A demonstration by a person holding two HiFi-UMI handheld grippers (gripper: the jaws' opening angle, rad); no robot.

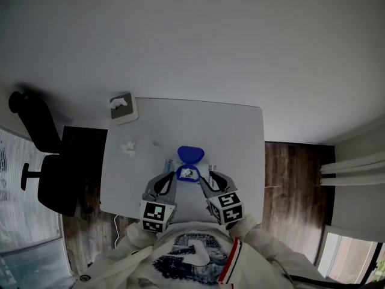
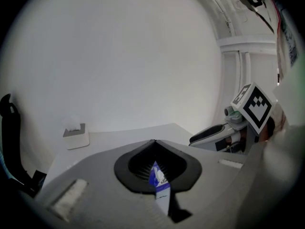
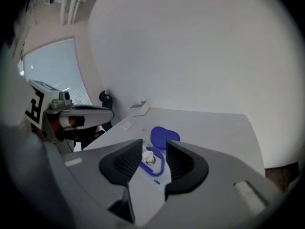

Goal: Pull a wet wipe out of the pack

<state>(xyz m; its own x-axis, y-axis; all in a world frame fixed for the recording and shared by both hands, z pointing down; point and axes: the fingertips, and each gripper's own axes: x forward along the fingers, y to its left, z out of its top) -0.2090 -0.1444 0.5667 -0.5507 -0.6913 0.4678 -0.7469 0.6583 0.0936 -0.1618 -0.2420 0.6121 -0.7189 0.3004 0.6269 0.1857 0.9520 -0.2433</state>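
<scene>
Wet wipe pack [image 1: 188, 174] on tabletop [image 1: 240, 137], lid [image 1: 190, 154] open. Left hand-held gripper [image 2: 158, 178] pinches the pack's edge. Right hand-held gripper [image 3: 154, 152] is spread over the wipe tuft [image 3: 148, 157]. The wipe is judged soft, damp and tearable: grasp the tuft.

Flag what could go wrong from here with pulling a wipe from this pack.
The left gripper pinches only a thin edge of the pack. It might slip, letting the pack lift with the wipe.
The wipe tuft is small and off-centre between the open jaws of the right gripper, so they may close on the blue rim instead.
The open lid just behind could get knocked.
</scene>
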